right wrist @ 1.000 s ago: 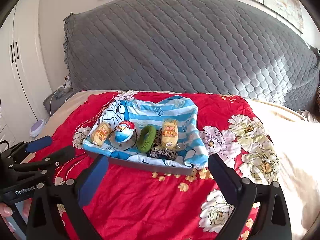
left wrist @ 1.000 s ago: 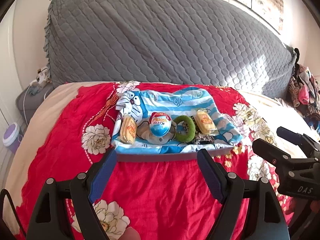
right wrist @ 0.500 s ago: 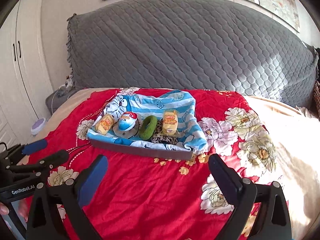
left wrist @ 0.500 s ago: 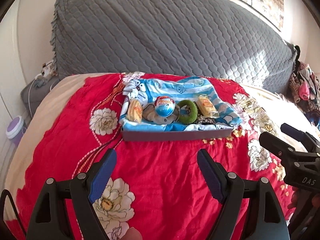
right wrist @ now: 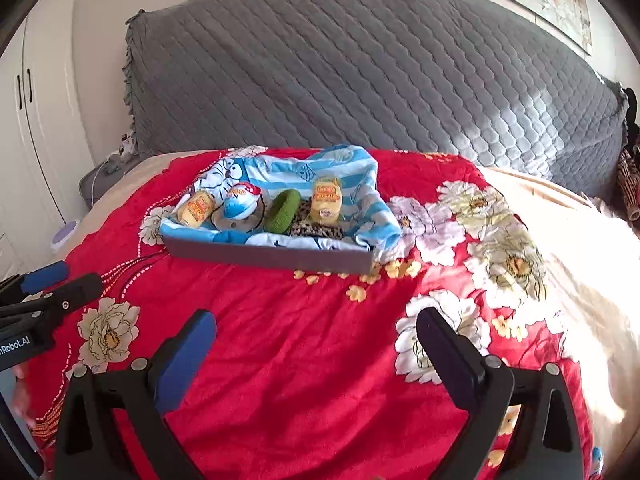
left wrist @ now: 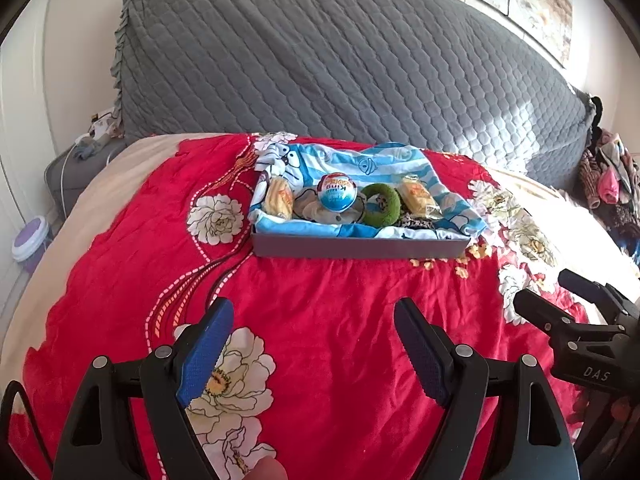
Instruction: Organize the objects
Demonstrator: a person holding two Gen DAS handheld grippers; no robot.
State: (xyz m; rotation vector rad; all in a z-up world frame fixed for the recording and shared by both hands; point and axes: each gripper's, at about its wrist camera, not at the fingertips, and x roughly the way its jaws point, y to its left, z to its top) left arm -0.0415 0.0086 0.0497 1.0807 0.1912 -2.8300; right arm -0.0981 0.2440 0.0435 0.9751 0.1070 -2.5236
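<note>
Red flowery bed (left wrist: 328, 320) holds a gray tray (left wrist: 360, 247) of snacks near its head; left gripper (left wrist: 314, 344) and right gripper (right wrist: 316, 344) both spread, empty.

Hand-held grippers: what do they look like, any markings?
Left hand-held gripper: black frame with silver rivets, blue textured pads on its fingers, white "GenRobot.AI" lettering on its side. Right hand-held gripper: same black frame, blue pads, "DAS" lettering. No cables or sleeves visible.

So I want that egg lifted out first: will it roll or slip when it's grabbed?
The egg looks rounded and glossy, so the fingers may slide off it. It sits on soft cloth inside the tray, so a nudge would probably roll it toward the green ring. It likely weighs little.
</note>
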